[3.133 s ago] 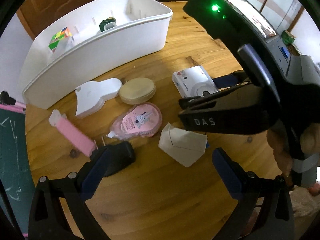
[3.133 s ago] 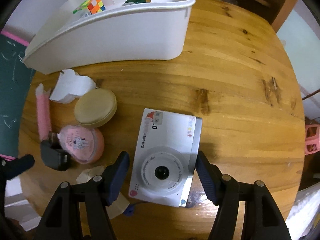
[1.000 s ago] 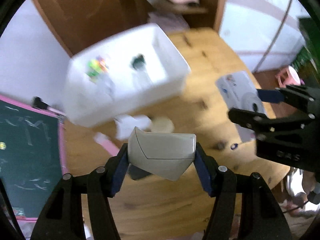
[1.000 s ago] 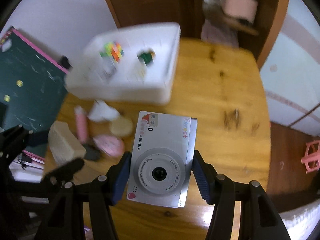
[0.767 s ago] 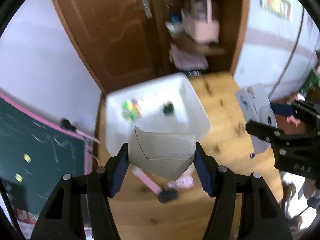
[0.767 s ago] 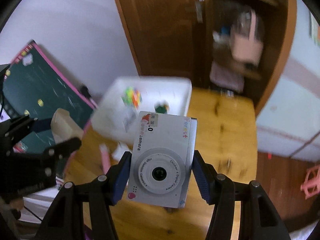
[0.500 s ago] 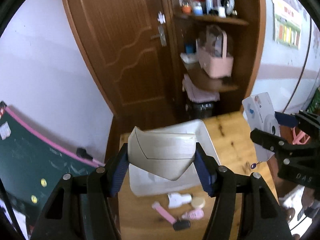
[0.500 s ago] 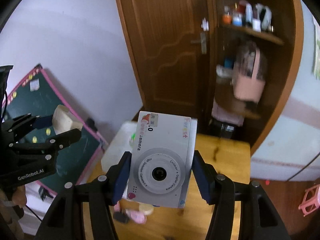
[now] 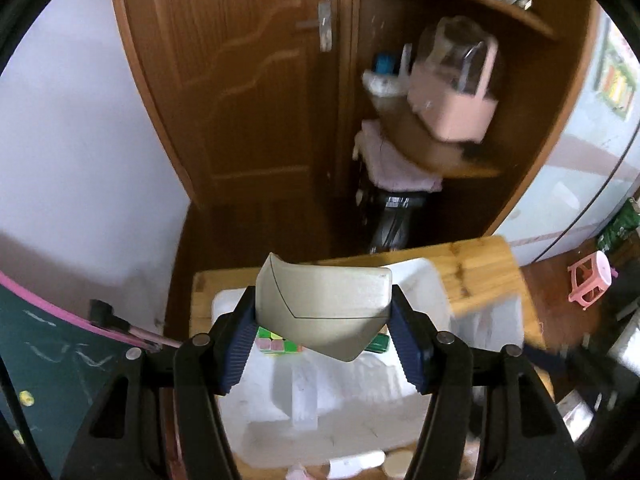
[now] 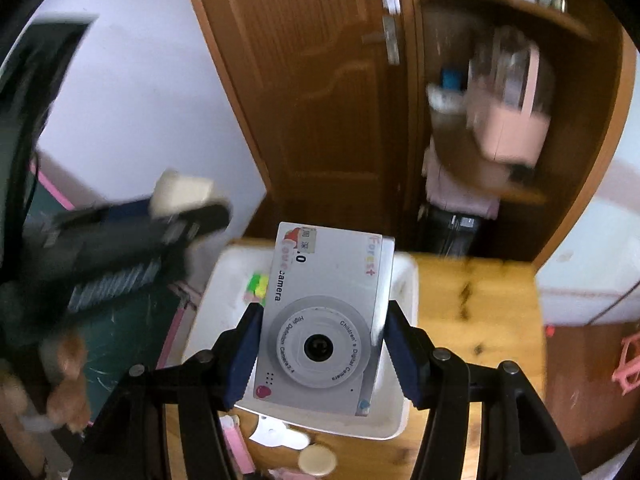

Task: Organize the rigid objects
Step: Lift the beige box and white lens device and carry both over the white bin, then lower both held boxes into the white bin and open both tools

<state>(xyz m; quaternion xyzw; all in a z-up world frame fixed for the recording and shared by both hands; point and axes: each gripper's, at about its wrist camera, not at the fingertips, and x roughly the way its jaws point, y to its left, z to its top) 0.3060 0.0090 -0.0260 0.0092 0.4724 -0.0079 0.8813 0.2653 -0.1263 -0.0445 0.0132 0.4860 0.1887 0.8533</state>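
While both tools hang high, white bin lies directly below: left tool clamps beige wedge, right tool clamps toy camera.

The left tool grips a beige angular piece above the white bin.

Left gripper: jaws clamped on the beige angular piece, pitched down. Right gripper: jaws clamped on the toy camera, pitched down too. Person's hand on the left gripper's handle (blurred), left of the right jaws.
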